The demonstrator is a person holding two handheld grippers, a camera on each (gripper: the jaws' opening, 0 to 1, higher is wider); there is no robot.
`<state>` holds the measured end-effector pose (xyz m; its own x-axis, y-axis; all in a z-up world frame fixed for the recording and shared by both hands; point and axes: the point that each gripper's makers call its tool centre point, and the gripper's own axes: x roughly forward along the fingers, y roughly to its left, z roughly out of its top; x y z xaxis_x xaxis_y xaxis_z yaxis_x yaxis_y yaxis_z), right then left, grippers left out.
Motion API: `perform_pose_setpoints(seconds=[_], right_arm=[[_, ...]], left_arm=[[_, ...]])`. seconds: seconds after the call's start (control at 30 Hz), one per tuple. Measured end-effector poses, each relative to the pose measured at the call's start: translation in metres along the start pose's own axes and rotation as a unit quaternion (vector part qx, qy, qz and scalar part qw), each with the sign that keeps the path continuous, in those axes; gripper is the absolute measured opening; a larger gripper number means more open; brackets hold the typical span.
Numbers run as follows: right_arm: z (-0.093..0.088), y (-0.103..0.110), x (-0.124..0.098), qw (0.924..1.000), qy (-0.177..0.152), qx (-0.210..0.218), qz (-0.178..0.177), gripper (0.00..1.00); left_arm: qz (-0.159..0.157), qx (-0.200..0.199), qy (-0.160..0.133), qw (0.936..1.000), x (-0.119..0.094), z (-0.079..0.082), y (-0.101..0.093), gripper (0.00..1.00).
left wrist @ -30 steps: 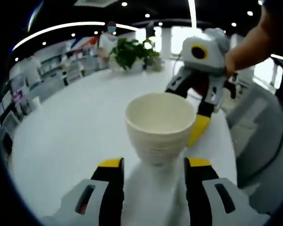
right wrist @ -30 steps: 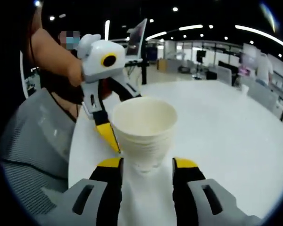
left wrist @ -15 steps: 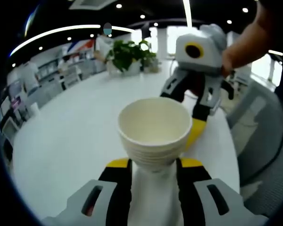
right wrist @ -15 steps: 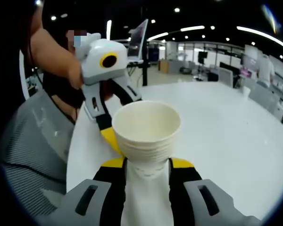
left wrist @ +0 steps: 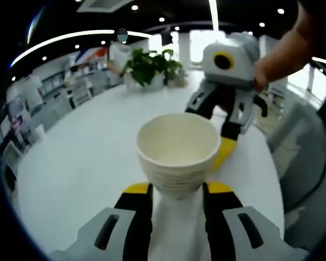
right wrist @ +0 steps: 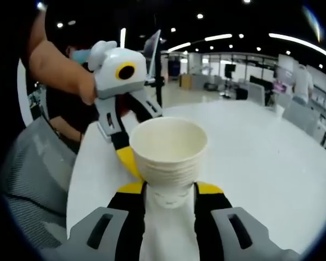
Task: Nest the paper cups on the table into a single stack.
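Note:
A stack of nested white paper cups (left wrist: pixel 176 157) stands upright on the white table (left wrist: pixel 81 157), its ribbed rims showing below the top cup. My left gripper (left wrist: pixel 176 191) is shut on the base of the stack. From the far side the right gripper reaches in, one yellow fingertip (left wrist: pixel 224 153) lying against the stack's right side. In the right gripper view the same stack (right wrist: pixel 168 155) sits between the jaws of my right gripper (right wrist: pixel 169 189), shut on its base, and a yellow fingertip (right wrist: pixel 129 159) of the left gripper touches its left side.
A potted plant (left wrist: pixel 149 62) stands at the table's far edge. A grey mesh chair (left wrist: pixel 307 163) sits by the table, seen also as the chair (right wrist: pixel 27 168). A person's arm (right wrist: pixel 54 68) holds the left gripper. Bare table (right wrist: pixel 261 163) spreads to the right.
A second ago both pairs of jaws stood wide on either side of the stack; both have since closed on its base. The stack stays between them.

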<state>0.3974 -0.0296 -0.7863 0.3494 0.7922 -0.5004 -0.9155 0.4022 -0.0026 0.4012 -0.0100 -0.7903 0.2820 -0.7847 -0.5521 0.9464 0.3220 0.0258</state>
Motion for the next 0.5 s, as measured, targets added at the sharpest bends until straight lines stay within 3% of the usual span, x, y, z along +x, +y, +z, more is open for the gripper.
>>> perform_pose_setpoints(seconds=[0.3,0.5], right_arm=[[0.016,-0.046,0.012,1.0,-0.001,0.003,0.001,0.31],[0.019,-0.072,0.023,0.9999,0.006,0.011,0.003,0.31]], left_arm=[[0.0,-0.003,-0.005,1.0,0.01,0.018,0.048,0.34],[-0.006,-0.012,0.004,0.9999,0.023,0.02,0.075,0.34]])
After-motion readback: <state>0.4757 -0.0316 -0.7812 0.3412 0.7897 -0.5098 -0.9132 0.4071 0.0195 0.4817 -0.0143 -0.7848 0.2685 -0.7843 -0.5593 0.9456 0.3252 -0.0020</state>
